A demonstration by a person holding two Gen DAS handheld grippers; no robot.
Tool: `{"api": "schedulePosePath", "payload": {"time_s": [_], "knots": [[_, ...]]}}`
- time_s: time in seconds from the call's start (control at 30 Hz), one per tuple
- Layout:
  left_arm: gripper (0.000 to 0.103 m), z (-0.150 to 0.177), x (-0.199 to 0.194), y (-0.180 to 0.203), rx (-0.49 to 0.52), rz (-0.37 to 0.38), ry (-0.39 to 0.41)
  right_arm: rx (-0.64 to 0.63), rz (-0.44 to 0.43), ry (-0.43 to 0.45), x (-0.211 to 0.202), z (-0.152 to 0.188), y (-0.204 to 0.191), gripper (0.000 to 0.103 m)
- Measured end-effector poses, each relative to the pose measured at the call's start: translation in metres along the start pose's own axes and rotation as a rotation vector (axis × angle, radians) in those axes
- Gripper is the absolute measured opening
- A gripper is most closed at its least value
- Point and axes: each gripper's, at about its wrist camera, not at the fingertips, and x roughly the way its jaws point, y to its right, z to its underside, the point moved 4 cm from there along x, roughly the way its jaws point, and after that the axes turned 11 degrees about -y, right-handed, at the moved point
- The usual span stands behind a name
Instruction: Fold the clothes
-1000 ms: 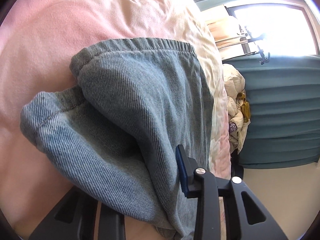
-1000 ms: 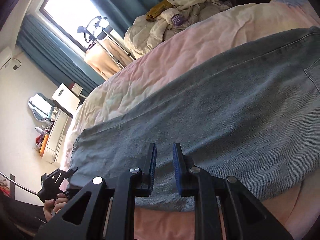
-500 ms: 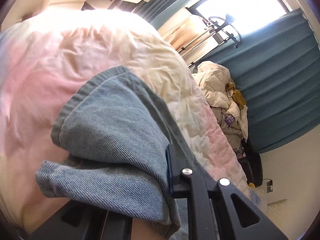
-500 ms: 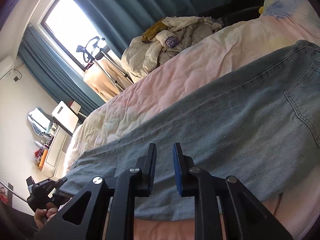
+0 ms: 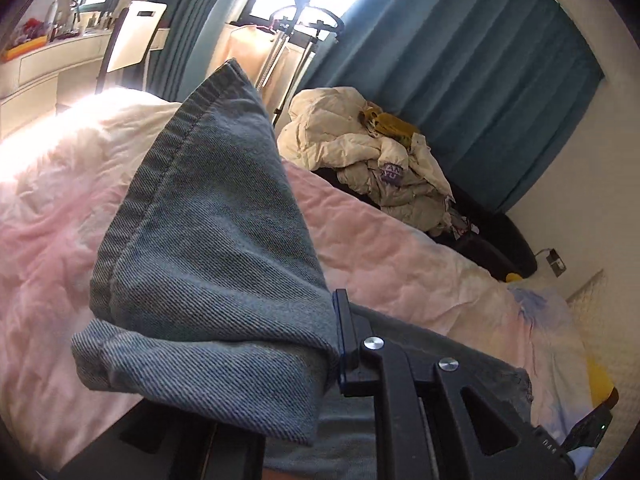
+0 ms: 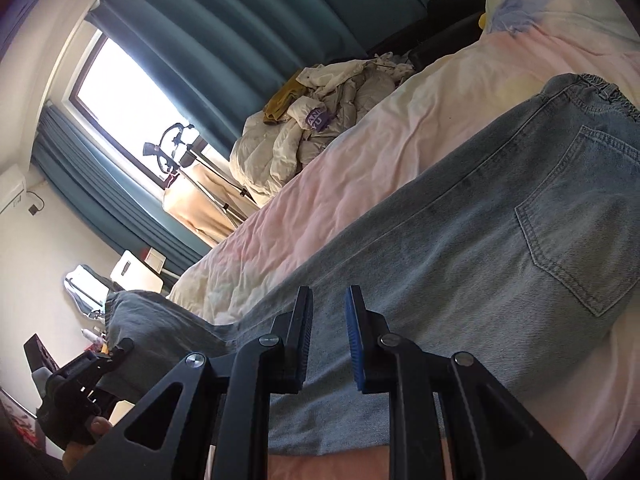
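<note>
Light blue jeans (image 6: pixel 460 260) lie stretched along the pink and cream bed cover (image 6: pixel 360 152), back pocket up and elastic waistband at the far right. My left gripper (image 5: pixel 326 340) is shut on the hem of one leg (image 5: pixel 208 240), which hangs lifted above the bed and drapes over one finger, hiding it. From the right wrist view, that left gripper (image 6: pixel 116 350) appears at the lower left in a hand, with the raised leg end (image 6: pixel 132 312) above it. My right gripper (image 6: pixel 329 320) hovers over the thigh part, jaws a narrow gap apart with nothing between them.
A heap of cream bedding and clothes (image 5: pixel 360 160) lies beyond the bed's far side, against teal curtains (image 5: pixel 480 80). A garment stand (image 5: pixel 296 40) and a white chair (image 5: pixel 132 36) stand by the bright window. A pillow (image 6: pixel 540 0) lies at the head of the bed.
My left gripper closed on the jeans hem, rose and rolled, lifting the leg end off the bed. The right gripper drifted along the jeans, bringing the back pocket and waistband into view.
</note>
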Motion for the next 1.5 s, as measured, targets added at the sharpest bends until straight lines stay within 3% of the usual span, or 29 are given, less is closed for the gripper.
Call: {"api": "schedulePosePath", "payload": {"time_s": [0.13,0.3,0.47,0.6,0.67,0.73,0.87,1.27,1.5], "knots": [[0.010,0.049,0.037,0.031,0.112,-0.021,-0.089,0.017,0.001,0.043,-0.017,-0.006,0.013,0.017],[0.010,0.110,0.102,0.039,0.190,-0.108,-0.259,0.045,0.016,0.039,-0.017,-0.009,0.029,0.017],[0.010,0.122,0.117,0.037,0.201,-0.118,-0.267,0.049,0.038,-0.008,0.002,-0.007,0.037,0.017],[0.018,0.122,0.112,0.038,0.225,-0.090,-0.278,0.037,0.038,-0.050,0.017,-0.006,0.035,0.017],[0.027,0.125,0.108,0.040,0.261,-0.081,-0.285,0.018,0.046,-0.056,0.020,-0.005,0.031,0.017],[0.042,0.130,0.100,0.046,0.326,-0.090,-0.281,-0.001,0.058,-0.055,0.022,-0.004,0.028,0.017],[0.050,0.138,0.078,0.054,0.421,-0.090,-0.276,-0.042,0.075,-0.052,0.023,-0.001,0.018,0.017],[0.051,0.124,0.005,0.035,0.513,-0.092,-0.211,-0.190,0.167,-0.023,0.031,0.010,-0.018,0.021],[0.051,0.131,-0.026,0.027,0.524,-0.007,-0.202,-0.153,0.263,0.073,0.032,-0.004,-0.016,0.021]]}}
